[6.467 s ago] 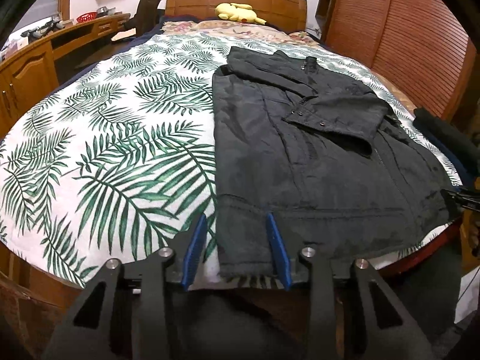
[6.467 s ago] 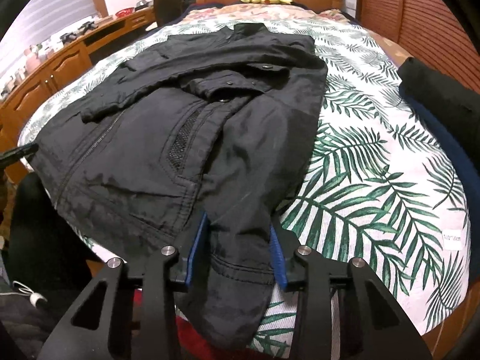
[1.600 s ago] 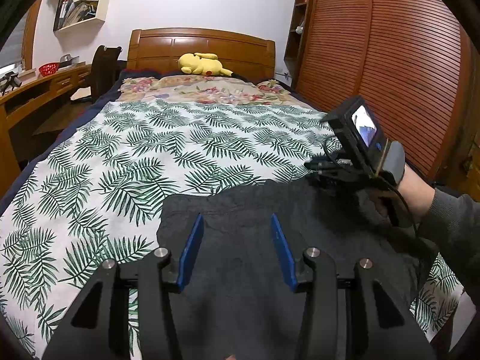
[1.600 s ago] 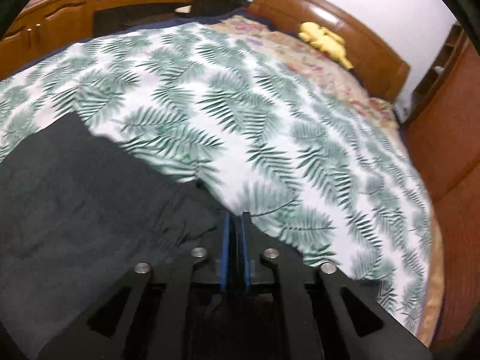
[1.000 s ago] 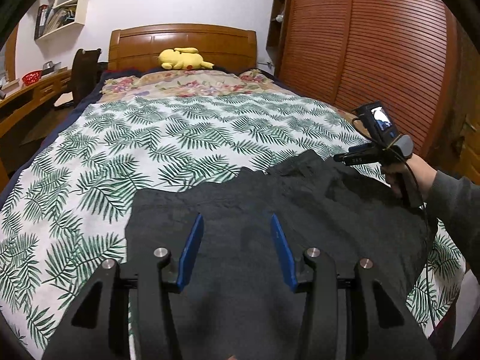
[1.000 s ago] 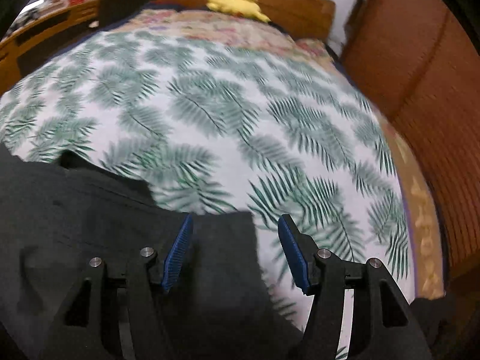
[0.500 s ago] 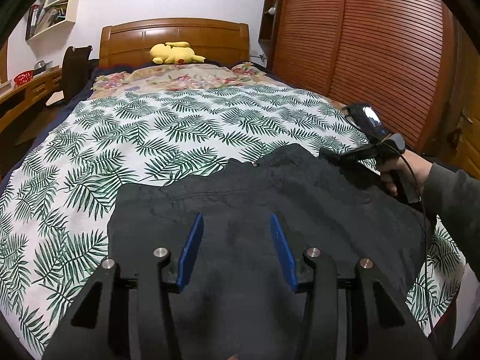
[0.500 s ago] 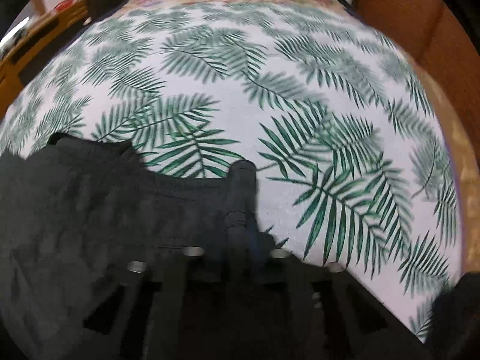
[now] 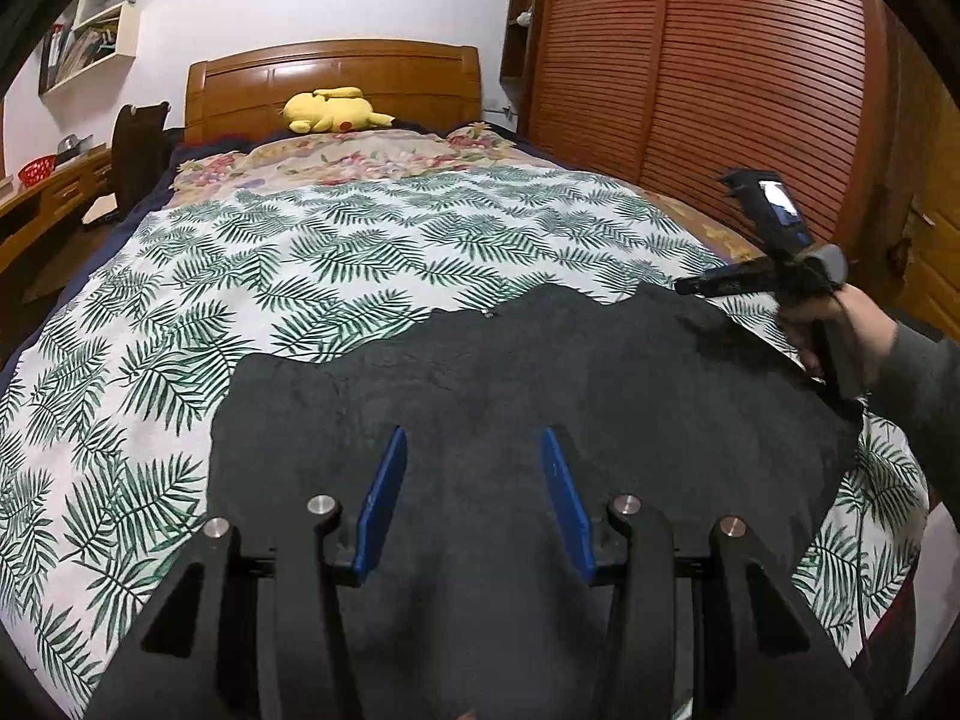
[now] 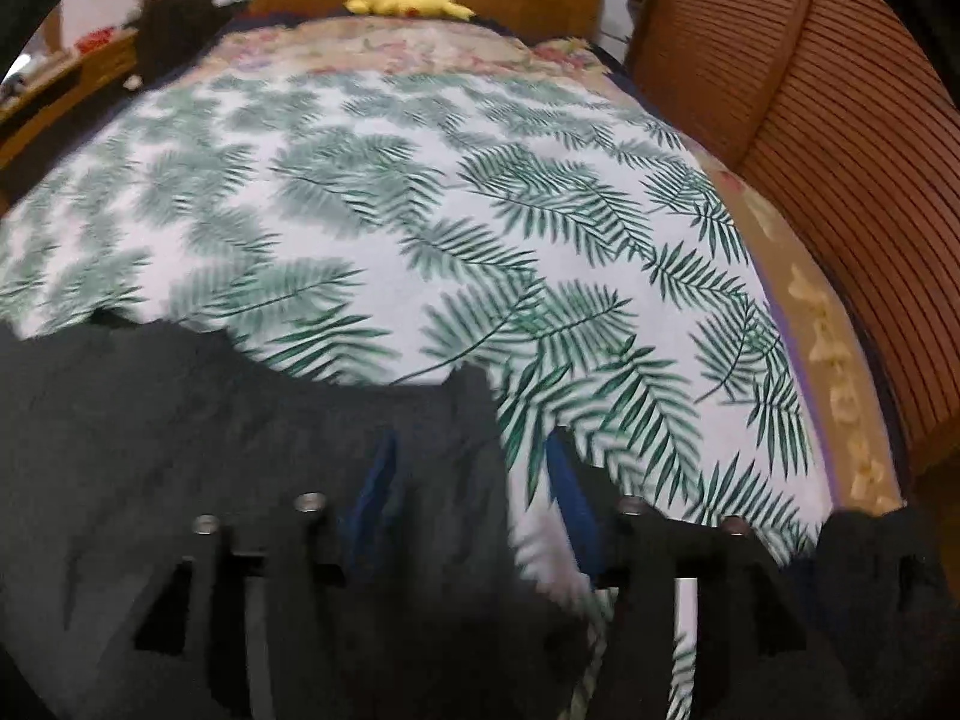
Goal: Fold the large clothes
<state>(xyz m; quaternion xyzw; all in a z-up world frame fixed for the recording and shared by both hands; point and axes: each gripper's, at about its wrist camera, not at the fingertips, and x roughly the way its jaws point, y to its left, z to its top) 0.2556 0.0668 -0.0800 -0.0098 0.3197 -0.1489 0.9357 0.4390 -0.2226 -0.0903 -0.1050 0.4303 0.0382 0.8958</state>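
Now black jacket (image 9: 540, 396) under left tool (image 9: 474, 498), right tool (image 10: 468, 480); both parted, empty.

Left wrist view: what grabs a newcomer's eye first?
The dark jacket folded flat across the near end of the bed, stark against the white bedspread printed with green palm leaves. Then the yellow plush toy lying at the wooden headboard. At right, a hand holds the right gripper over the jacket's far corner.
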